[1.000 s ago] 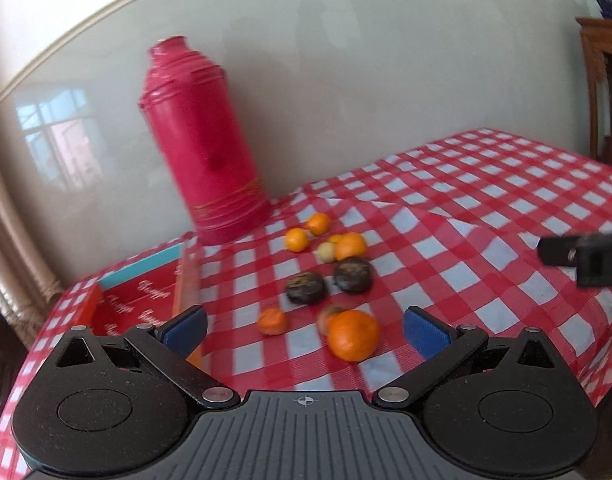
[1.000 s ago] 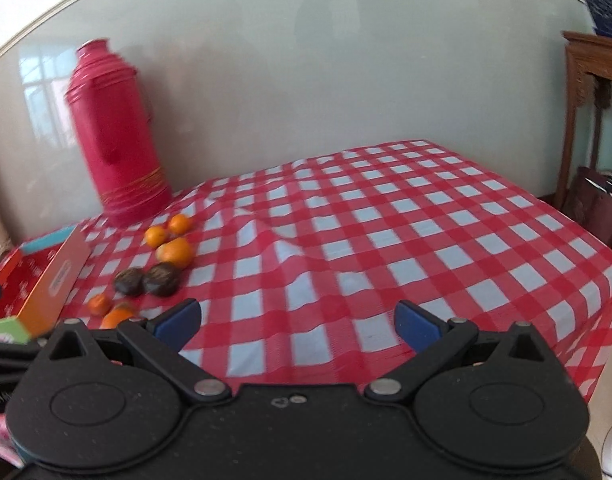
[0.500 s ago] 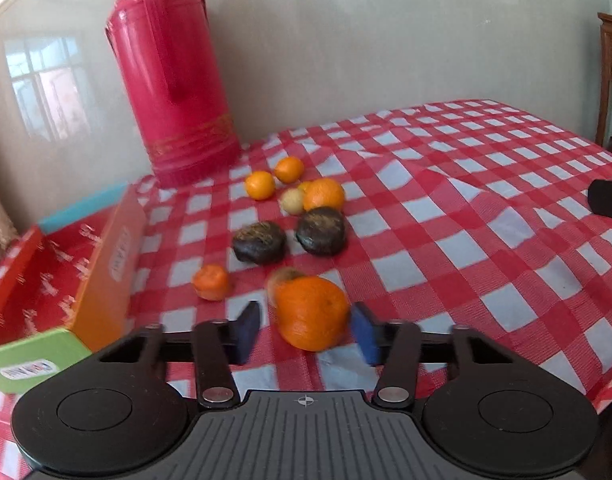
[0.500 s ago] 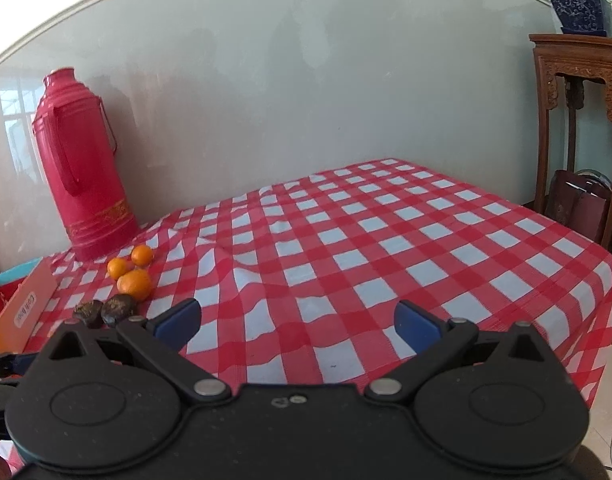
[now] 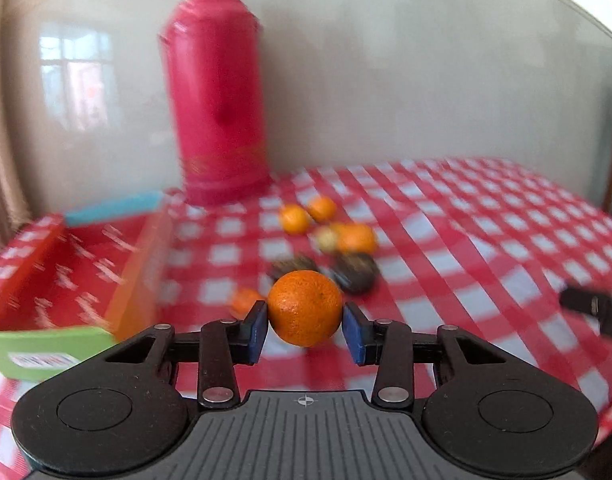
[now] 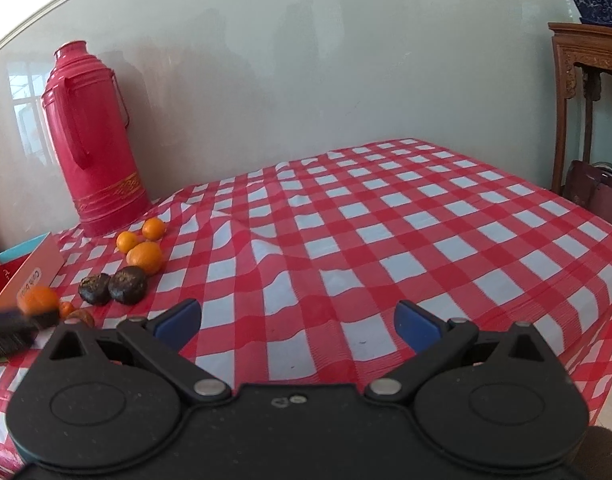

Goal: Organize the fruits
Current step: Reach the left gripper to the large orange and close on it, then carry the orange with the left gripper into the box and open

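Observation:
My left gripper (image 5: 305, 327) is shut on a large orange (image 5: 305, 307) and holds it above the checked cloth; it also shows in the right wrist view (image 6: 38, 300). Behind it lie two dark fruits (image 5: 354, 274), several small oranges (image 5: 356, 238) and a tiny orange one (image 5: 244, 298). In the right wrist view the dark fruits (image 6: 128, 285) and oranges (image 6: 145, 257) lie at the left. A red open box (image 5: 66, 272) stands to the left. My right gripper (image 6: 298, 322) is open and empty over bare cloth.
A tall red thermos (image 5: 216, 92) stands at the back by the wall, also seen in the right wrist view (image 6: 94, 136). A wooden stand (image 6: 590, 92) is beyond the table's right edge. The checked tablecloth (image 6: 386, 220) stretches to the right.
My left gripper closed on the large orange and lifted it off the cloth, swinging toward the box. The right gripper stayed open and moved little.

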### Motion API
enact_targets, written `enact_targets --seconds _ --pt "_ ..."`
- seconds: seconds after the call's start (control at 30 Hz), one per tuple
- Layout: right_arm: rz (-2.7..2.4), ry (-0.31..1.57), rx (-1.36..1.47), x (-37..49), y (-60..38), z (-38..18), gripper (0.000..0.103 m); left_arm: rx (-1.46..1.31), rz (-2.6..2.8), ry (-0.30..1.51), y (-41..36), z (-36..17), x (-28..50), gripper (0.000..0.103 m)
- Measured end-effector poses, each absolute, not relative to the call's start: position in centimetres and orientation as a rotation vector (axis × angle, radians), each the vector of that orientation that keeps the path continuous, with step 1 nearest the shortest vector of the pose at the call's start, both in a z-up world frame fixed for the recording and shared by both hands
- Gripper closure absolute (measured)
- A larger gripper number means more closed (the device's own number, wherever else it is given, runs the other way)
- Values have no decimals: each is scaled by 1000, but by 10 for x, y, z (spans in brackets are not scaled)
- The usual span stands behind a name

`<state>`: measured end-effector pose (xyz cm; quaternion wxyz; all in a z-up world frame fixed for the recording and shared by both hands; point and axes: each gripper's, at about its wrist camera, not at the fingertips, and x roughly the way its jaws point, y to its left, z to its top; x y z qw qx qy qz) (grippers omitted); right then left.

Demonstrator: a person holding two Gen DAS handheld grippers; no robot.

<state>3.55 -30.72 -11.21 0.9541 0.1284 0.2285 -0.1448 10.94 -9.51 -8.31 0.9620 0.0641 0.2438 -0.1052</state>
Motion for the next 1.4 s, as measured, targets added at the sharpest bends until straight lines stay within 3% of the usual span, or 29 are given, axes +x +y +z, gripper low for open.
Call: enact_targets --seconds 0.23,0.47,0.67,0.73,0.97,1.03,1.1,1.2,1.4 --pt "-229 484 205 44 -286 -115 6 79 18 451 -13 -57 140 62" --pt "-122 500 159 54 -257 -114 6 -45 182 601 67 -75 187 62" --pt "-29 530 159 72 -235 -110 6 -106 234 661 91 -88 201 62" --pt "-7 540 154 81 -227 -109 6 -116 245 660 97 -89 201 51" --pt "69 566 149 116 -198 -107 6 -123 213 589 105 -75 189 43" --pt "78 569 135 123 -188 -108 9 -128 201 541 106 -67 178 18" --pt "86 576 121 130 -181 -110 15 -133 201 484 110 -59 161 9" --pt "88 606 103 144 -172 -115 28 -144 202 435 121 -54 135 8" --pt "81 631 106 152 -165 -124 41 -211 265 398 156 -64 101 8"
